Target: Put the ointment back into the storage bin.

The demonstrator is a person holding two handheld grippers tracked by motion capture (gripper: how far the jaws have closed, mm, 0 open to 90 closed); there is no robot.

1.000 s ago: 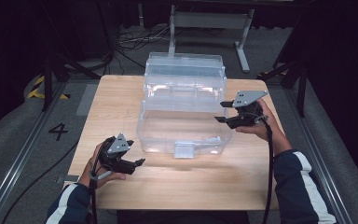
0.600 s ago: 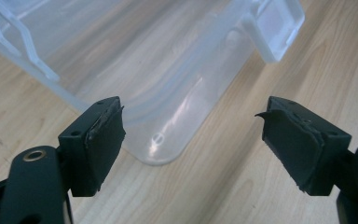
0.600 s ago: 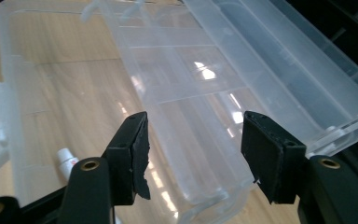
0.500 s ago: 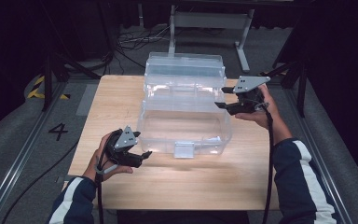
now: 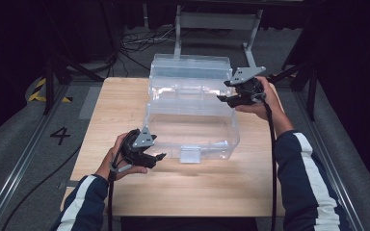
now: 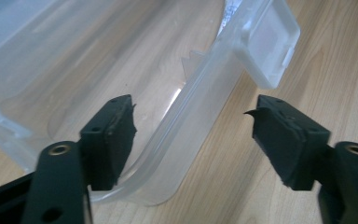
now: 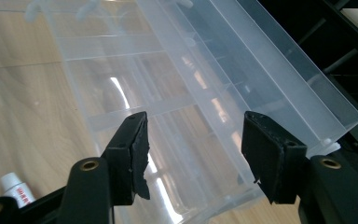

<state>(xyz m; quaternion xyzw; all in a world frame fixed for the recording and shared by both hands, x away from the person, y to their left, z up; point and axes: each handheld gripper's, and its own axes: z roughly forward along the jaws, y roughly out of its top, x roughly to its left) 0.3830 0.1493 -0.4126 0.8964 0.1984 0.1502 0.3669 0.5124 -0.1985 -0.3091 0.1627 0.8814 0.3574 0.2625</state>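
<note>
Bench (image 5: pixel 125 101) carries a clear plastic box (image 5: pixel 192 125) at centre, lid open. Left tool (image 5: pixel 155 158), jaws just narrowing, straddles the box's front corner wall (image 6: pixel 186 135) without pressing it. Right tool (image 5: pixel 226 96) hangs released at the lid's (image 7: pixel 242 60) right end.

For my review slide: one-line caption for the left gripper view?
Open left gripper straddles the clear box front wall, near its latch, on the table.

The storage box (image 5: pixel 192 115) is clear, colourless plastic on a pale wood-grain table (image 5: pixel 192 192). Both grippers are black with grey plates. Navy sleeves (image 5: pixel 308 187) carry white stripes. At nine o'clock, yellow-black hazard tape (image 5: pixel 38 91).
</note>
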